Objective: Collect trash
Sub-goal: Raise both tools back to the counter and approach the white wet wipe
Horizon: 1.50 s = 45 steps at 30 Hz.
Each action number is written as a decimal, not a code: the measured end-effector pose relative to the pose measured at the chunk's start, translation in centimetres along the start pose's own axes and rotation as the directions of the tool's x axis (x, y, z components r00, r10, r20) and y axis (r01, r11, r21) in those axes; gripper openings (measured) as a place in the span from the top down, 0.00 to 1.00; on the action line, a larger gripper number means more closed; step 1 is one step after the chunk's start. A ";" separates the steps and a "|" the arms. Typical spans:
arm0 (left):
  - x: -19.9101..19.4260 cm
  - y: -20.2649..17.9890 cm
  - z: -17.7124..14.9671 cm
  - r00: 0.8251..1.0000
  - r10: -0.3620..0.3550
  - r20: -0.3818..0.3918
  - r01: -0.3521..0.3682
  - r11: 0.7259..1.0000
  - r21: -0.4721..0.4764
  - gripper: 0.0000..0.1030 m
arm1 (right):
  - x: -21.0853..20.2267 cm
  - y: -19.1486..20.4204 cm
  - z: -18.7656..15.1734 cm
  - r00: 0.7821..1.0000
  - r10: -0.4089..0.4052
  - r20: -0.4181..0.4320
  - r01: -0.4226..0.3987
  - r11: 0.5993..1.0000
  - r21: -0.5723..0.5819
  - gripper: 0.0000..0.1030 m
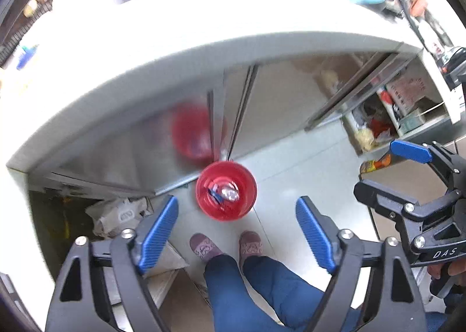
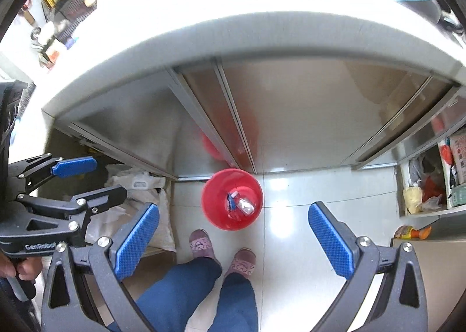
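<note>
Both claws wide, nothing between the pads — left claw [image 1: 237, 231], right claw [image 2: 233, 240], pointing steeply down. Red bin [image 1: 226, 190] on the pale floor tiles [image 1: 291, 174] below, against the steel cabinet [image 1: 276, 104] under the table [image 1: 204, 26] — wrappers [image 1: 224, 192] inside.

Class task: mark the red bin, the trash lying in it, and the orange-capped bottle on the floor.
red bin [image 2: 214, 209]: right wrist view, inner left wall.
trash [image 2: 241, 204]: right wrist view, clear wrapper at the bottom.
orange-capped bottle [image 2: 407, 232]: right wrist view, its labelled body.
</note>
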State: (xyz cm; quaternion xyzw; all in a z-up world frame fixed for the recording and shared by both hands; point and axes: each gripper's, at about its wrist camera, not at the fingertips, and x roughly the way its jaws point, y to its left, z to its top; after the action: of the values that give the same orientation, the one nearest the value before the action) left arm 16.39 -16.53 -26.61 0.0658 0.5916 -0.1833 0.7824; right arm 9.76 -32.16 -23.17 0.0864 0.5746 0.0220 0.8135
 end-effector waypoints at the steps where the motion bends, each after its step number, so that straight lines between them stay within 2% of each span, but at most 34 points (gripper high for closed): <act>1: -1.1 0.2 0.2 1.000 -0.003 0.014 0.003 1.000 -0.014 0.20 | -0.9 0.2 0.2 1.000 0.002 0.003 -0.002 1.000 -0.005 0.01; 4: -4.2 0.7 0.4 0.997 -0.021 0.069 0.025 0.998 -0.053 0.16 | -3.6 1.1 0.9 0.999 -0.001 0.033 0.002 1.000 -0.031 0.01; 6: -6.3 0.9 0.6 0.994 -0.004 0.110 0.011 0.998 -0.061 0.02 | -5.2 1.7 1.4 0.998 0.006 0.060 -0.003 0.999 -0.048 0.01; 7: -7.2 0.9 0.7 0.992 0.000 0.128 0.008 0.998 -0.062 0.00 | -6.0 2.0 1.8 0.997 0.011 0.077 -0.006 0.998 -0.055 0.01; 14: -12.6 2.3 1.9 0.976 0.103 0.191 -0.078 0.988 -0.133 0.00 | -9.2 4.3 4.6 0.985 0.075 0.157 -0.054 0.990 -0.132 0.01; 19: -15.8 5.3 2.4 0.962 0.160 0.221 -0.116 0.973 -0.199 0.00 | -10.0 6.9 6.8 0.978 0.113 0.176 -0.077 0.976 -0.202 0.01; 23: -18.0 8.1 3.0 0.944 0.228 0.240 -0.173 0.958 -0.229 0.00 | -9.8 9.4 8.5 0.973 0.142 0.181 -0.089 0.958 -0.274 0.01; 30: -19.1 13.3 3.8 0.939 0.259 0.225 -0.188 0.938 -0.292 0.00 | -9.1 13.0 11.9 0.970 0.180 0.165 -0.110 0.924 -0.366 0.01; 37: -17.6 18.5 5.1 0.955 0.252 0.158 -0.186 0.921 -0.343 0.00 | -6.6 16.6 15.3 0.977 0.178 0.120 -0.109 0.894 -0.434 0.01; 45: -14.5 24.0 7.8 0.966 0.243 0.086 -0.201 0.919 -0.339 0.00 | -2.3 19.4 19.5 0.993 0.111 0.050 -0.078 0.896 -0.438 0.01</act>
State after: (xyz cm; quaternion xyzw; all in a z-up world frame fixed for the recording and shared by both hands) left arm 28.77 6.23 -13.27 -0.0099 0.5515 0.0037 0.8341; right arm 28.55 -15.62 -11.46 -0.0688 0.5200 0.1860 0.8308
